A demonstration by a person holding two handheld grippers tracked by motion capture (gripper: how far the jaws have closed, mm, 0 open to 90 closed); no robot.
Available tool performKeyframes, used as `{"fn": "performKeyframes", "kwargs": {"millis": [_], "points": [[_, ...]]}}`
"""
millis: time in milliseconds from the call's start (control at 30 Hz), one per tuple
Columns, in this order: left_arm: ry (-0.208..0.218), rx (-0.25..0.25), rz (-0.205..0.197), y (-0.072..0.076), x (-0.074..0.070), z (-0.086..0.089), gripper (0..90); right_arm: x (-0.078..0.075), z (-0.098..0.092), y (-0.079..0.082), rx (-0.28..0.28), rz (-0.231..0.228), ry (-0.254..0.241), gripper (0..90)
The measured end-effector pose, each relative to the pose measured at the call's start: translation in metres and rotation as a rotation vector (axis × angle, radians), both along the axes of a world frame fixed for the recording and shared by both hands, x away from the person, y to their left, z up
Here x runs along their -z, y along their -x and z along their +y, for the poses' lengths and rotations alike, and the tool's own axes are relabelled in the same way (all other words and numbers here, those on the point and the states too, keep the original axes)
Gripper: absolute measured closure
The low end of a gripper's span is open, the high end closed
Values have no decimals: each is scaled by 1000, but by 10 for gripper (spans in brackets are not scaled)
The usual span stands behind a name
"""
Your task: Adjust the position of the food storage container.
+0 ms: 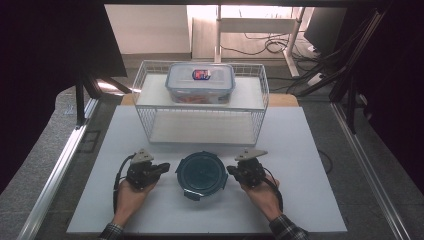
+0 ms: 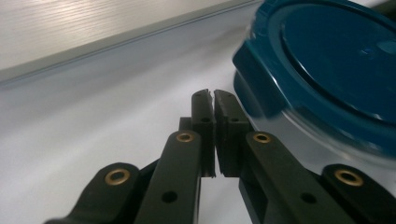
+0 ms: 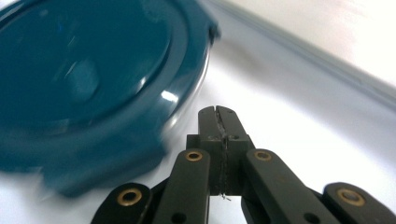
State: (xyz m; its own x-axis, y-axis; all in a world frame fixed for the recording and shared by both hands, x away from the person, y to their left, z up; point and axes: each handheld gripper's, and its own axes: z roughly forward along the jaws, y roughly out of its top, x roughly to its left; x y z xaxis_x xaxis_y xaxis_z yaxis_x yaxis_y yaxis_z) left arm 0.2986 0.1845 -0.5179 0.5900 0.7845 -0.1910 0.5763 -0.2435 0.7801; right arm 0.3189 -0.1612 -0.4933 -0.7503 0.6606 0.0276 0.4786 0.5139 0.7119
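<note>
Both grippers (image 1: 162,169) (image 1: 231,171) closed, empty, beside blue-lidded container (image 1: 201,173); farther box's label (image 1: 201,74) perhaps unreadable.

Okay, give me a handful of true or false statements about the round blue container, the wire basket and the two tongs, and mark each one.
1. The round blue container sits on the white table between the two tongs. True.
2. The left tongs grip the container's lid. False: their jaws are shut with nothing between them, beside the container.
3. The right tongs stand wide open. False: their jaws are shut and hold nothing.
4. A clear rectangular box with a blue-rimmed lid rests on top of the wire basket. True.
5. The round container has its lid off. False: the dark blue lid is on it.
</note>
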Motion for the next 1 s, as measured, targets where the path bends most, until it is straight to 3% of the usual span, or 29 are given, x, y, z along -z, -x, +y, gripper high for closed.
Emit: {"fn": "performKeyframes", "kwargs": {"millis": [133, 200, 267, 300, 400, 467, 567, 1000], "points": [[-10, 49, 24, -8, 5, -16, 883, 0, -10, 20, -1, 42, -10, 894], [-44, 33, 12, -5, 3, -20, 897, 2, -11, 28, -16, 65, -14, 893], [-24, 38, 28, -4, 1, -18, 898, 3, -10, 32, -36, 79, -11, 892], [-7, 37, 33, -2, -1, -17, 898, 3, -8, 33, -42, 82, -11, 892], [-12, 33, 39, 2, -2, -17, 899, 3, -2, 32, -54, 91, -22, 892], [-12, 20, 47, 5, -3, -18, 899, 4, 1, 32, -51, 74, 11, 892], [-11, 12, 57, 11, -3, -19, 900, 4, -1, 30, -49, 86, -9, 892], [-5, -1, 77, 33, -6, -24, 900, 3, -4, 23, -28, 60, 19, 894]]}}
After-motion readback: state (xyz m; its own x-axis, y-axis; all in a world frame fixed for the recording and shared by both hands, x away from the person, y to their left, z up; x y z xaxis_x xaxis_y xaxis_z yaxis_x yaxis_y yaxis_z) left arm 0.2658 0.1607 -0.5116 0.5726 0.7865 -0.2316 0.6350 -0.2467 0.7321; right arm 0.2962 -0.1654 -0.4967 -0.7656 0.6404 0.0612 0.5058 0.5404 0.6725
